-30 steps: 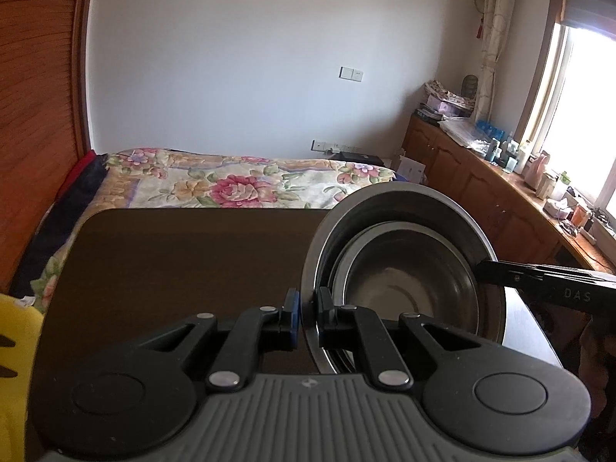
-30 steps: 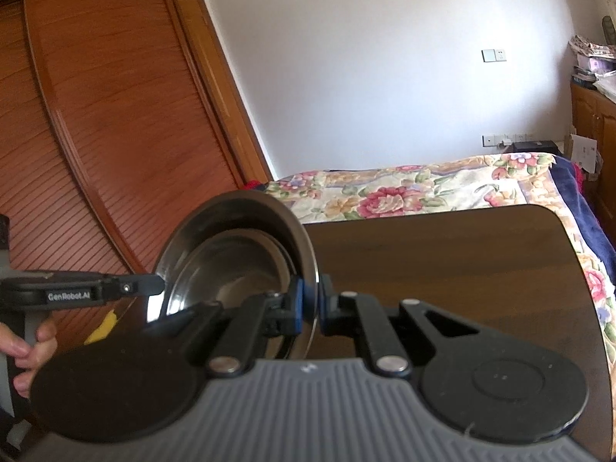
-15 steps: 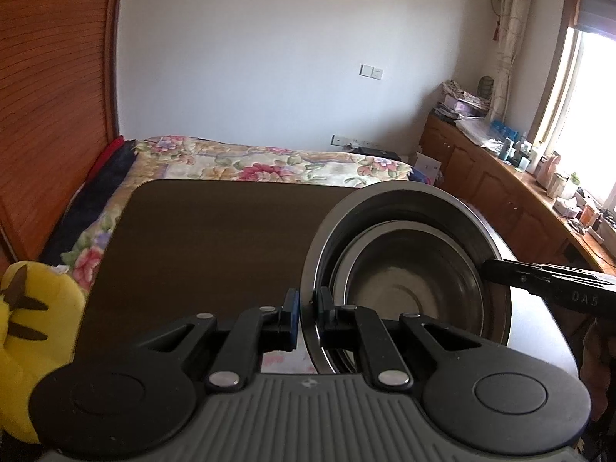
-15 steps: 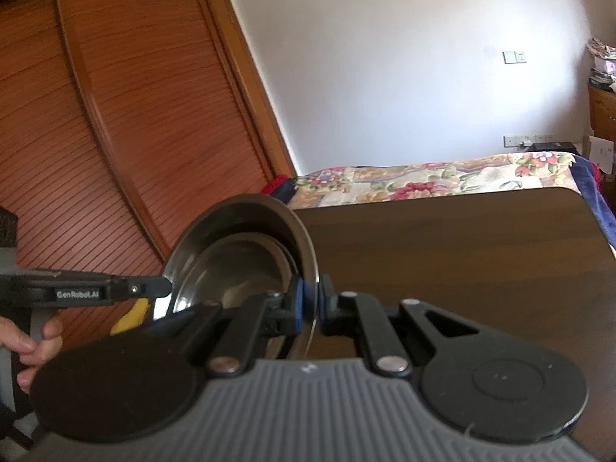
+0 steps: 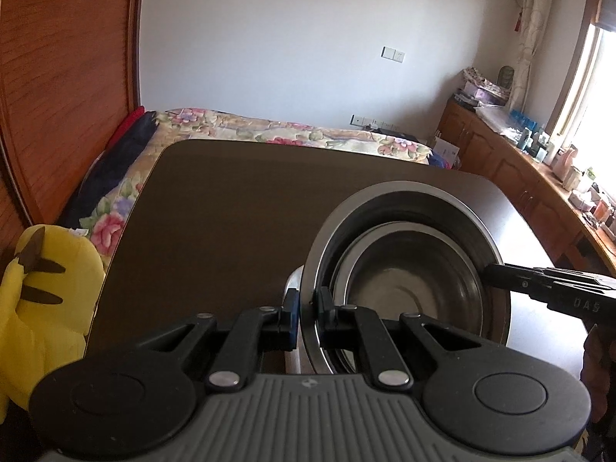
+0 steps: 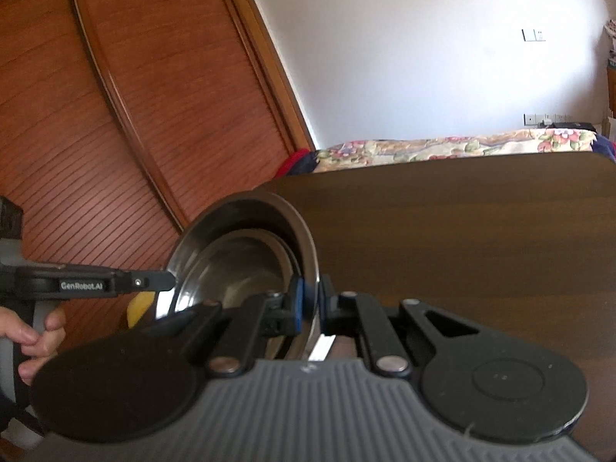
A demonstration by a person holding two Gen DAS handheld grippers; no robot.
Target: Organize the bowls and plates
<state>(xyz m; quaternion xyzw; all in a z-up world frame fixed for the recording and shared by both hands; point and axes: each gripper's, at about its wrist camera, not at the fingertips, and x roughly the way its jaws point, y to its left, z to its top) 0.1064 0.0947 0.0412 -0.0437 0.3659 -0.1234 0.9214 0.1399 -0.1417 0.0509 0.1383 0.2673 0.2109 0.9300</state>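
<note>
While both clamp opposite rims, left claw (image 5: 306, 317), right claw (image 6: 310, 306), nested steel bowls (image 5: 408, 288), dark table (image 5: 231, 211)

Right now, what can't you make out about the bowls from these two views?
- Underside of the outer bowl: left wrist view, hidden by its own wall, so contact with the table is unclear.
- Number of nested bowls: both views, inner rims overlap.
- Near rim of the outer bowl: right wrist view, behind the right gripper.

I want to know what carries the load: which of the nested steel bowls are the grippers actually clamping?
The outer bowl, the largest: left gripper and right gripper both pinch its rim, while the inner bowl sits loose inside.
</note>
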